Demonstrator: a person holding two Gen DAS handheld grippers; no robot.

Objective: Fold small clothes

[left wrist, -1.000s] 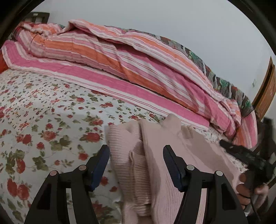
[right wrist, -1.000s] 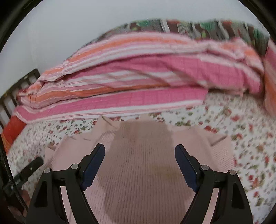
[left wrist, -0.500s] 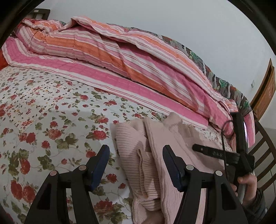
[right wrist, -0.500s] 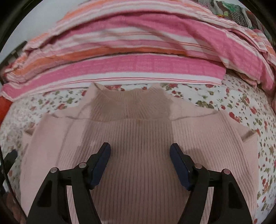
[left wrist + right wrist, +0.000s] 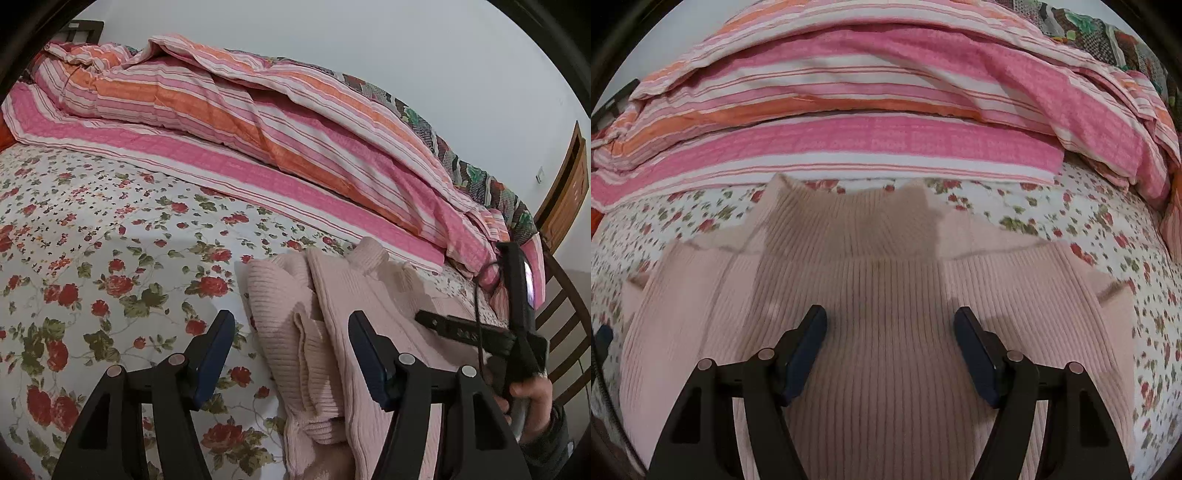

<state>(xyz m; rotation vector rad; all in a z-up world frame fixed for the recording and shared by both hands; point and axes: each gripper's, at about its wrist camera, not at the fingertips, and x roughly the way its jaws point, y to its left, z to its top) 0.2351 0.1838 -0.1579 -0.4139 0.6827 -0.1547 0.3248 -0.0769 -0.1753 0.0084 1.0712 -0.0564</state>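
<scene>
A pale pink ribbed sweater [image 5: 886, 266] lies flat on the bed, collar toward the striped quilt, both sleeves folded in over the body. My right gripper [image 5: 890, 314] hangs open just above its chest, pointing steeply down, with nothing between the fingers. In the left wrist view the sweater [image 5: 354, 295] lies at lower right, its folded left sleeve bunched along the edge. My left gripper [image 5: 291, 321] stands open above that bunched sleeve edge and grips nothing. The right gripper [image 5: 461, 330] and the hand [image 5: 532, 398] holding it show over the sweater's far side.
A floral bedsheet [image 5: 92, 258] covers the bed left of the sweater. A pink and orange striped quilt [image 5: 258, 122] is heaped along the back, with a patterned blanket behind. A wooden chair back [image 5: 565, 291] and a door [image 5: 565, 199] stand at the right.
My right gripper sank and tipped down toward the sweater's chest, and its jaws narrowed a little. In the left view it swung in over the sweater. My left gripper stayed put.
</scene>
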